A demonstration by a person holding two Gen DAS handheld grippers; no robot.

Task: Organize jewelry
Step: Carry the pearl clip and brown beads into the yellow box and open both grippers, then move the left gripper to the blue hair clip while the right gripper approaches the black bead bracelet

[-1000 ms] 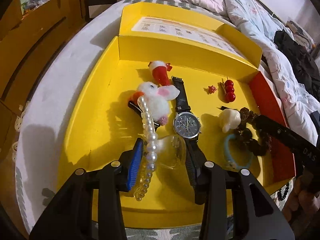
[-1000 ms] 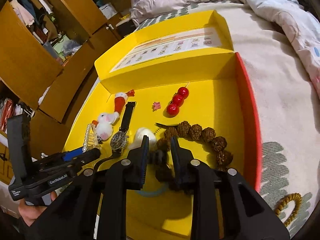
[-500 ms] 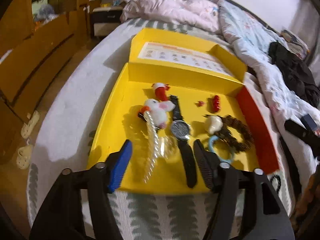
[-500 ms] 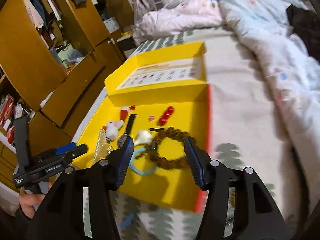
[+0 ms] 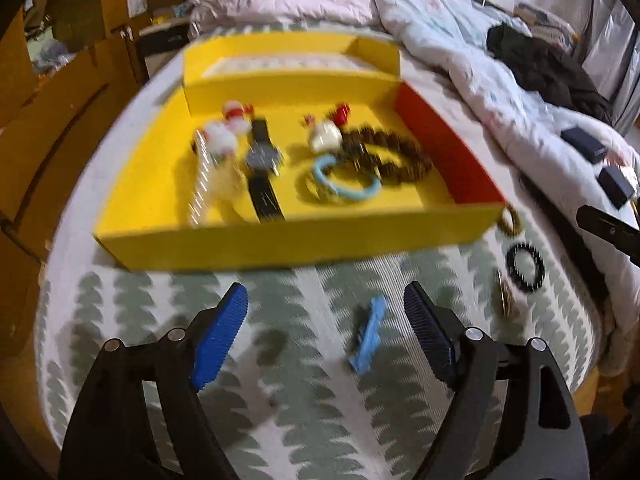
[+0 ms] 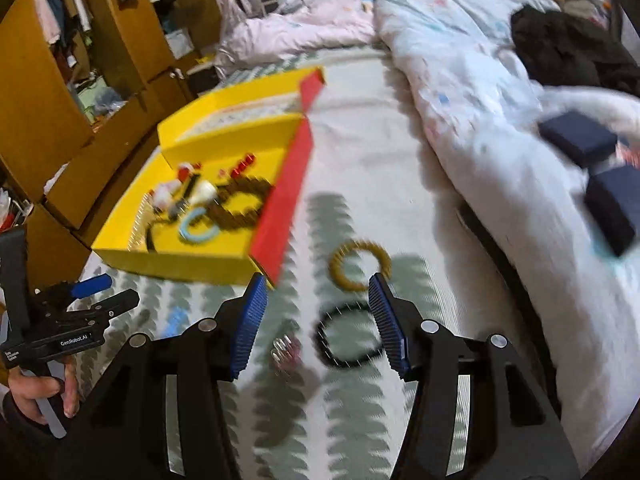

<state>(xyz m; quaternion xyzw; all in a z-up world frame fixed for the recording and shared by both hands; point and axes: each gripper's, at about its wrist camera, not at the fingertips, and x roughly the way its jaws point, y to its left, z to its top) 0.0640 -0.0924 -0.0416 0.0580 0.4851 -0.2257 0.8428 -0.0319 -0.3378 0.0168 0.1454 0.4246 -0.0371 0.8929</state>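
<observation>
Box: shallow yellow cardboard box (image 5: 280,240), with one red side wall (image 5: 444,152).
Inside the box: black-strapped wristwatch (image 5: 262,164), light blue ring bangle (image 5: 344,184), dark brown knobbly bead bracelet (image 5: 396,156).
Bed cover: white woven bed cover (image 5: 304,360) patterned with grey-green scalloped stripes.
In front of the box: small light blue clip (image 5: 370,334).
Right of the box: mustard-yellow bead bracelet (image 6: 358,264), black bead bracelet (image 6: 348,340).
Fingers: ribbed blue pads (image 5: 220,334) on black arms.

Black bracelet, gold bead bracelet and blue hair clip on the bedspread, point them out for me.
black bracelet (image 6: 347,338): right wrist view, lower part of its ring.
gold bead bracelet (image 6: 340,276): right wrist view, left arc of beads.
blue hair clip (image 5: 369,334): left wrist view, middle of its bar.
</observation>
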